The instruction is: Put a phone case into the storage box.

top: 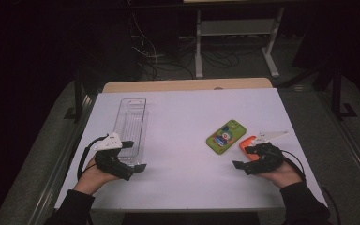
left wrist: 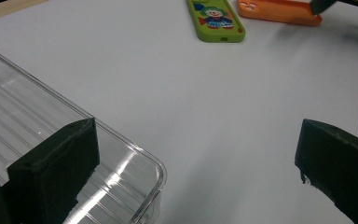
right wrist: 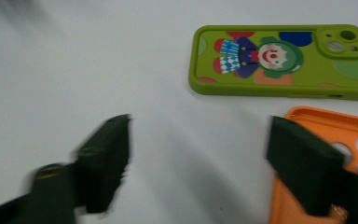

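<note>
At the left of the high view, a clear plastic tray [top: 132,129] lies lengthwise on the white table [top: 183,187], and I judge it the place where the phone cases are meant to go. It looks bare inside, so nothing has been packed yet. My left gripper [top: 136,155] rests at the tray's near end, at lower left of the frame, its jaws spread wide and pinching nothing; in the left gripper view one jaw sits over the tray's rounded corner [left wrist: 140,177] and the other over bare table. Right of centre lies a green phone case [top: 226,136] with a cartoon clown, flat on the table. Just beside it, further right, is an orange phone case [top: 246,142]. My right gripper [top: 244,159] hovers at the orange case, lower right of the frame, jaws spread apart. In the right gripper view one jaw stands over the orange case's edge [right wrist: 307,122] and the other over table, holding nothing. Both cases remain to be picked up and carried left to the tray.
</note>
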`<action>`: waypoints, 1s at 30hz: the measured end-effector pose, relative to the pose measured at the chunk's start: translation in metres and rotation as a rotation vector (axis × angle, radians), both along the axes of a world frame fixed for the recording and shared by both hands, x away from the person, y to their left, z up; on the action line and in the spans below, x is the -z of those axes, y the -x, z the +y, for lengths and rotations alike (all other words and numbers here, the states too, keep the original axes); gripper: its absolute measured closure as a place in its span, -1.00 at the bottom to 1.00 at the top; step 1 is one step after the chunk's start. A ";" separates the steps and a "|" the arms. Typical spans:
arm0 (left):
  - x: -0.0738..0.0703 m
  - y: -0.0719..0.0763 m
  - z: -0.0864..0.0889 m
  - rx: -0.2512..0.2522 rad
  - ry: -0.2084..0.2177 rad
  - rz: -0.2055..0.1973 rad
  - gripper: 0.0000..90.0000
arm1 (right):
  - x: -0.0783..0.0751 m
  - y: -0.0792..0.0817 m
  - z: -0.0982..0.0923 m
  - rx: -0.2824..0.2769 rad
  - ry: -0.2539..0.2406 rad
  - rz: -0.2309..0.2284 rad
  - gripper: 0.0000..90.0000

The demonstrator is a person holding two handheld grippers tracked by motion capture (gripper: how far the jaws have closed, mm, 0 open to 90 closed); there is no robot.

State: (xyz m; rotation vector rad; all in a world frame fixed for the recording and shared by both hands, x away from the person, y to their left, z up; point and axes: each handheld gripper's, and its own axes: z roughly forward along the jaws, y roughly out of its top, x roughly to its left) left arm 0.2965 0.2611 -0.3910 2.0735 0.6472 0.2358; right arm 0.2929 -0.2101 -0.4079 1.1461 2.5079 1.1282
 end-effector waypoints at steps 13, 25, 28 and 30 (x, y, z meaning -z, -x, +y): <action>0.001 0.000 -0.001 0.005 0.007 -0.002 -1.00 | 0.004 0.003 0.010 -0.023 -0.012 -0.024 -1.00; 0.000 0.000 -0.002 0.017 0.031 0.007 -1.00 | -0.010 -0.002 0.013 -0.007 0.030 0.004 -1.00; 0.000 0.000 -0.002 0.024 0.025 0.005 -1.00 | -0.016 -0.007 0.013 0.010 0.037 0.001 -1.00; 0.000 0.000 -0.003 0.024 0.028 0.002 -1.00 | -0.020 -0.010 0.012 0.019 0.031 0.000 -1.00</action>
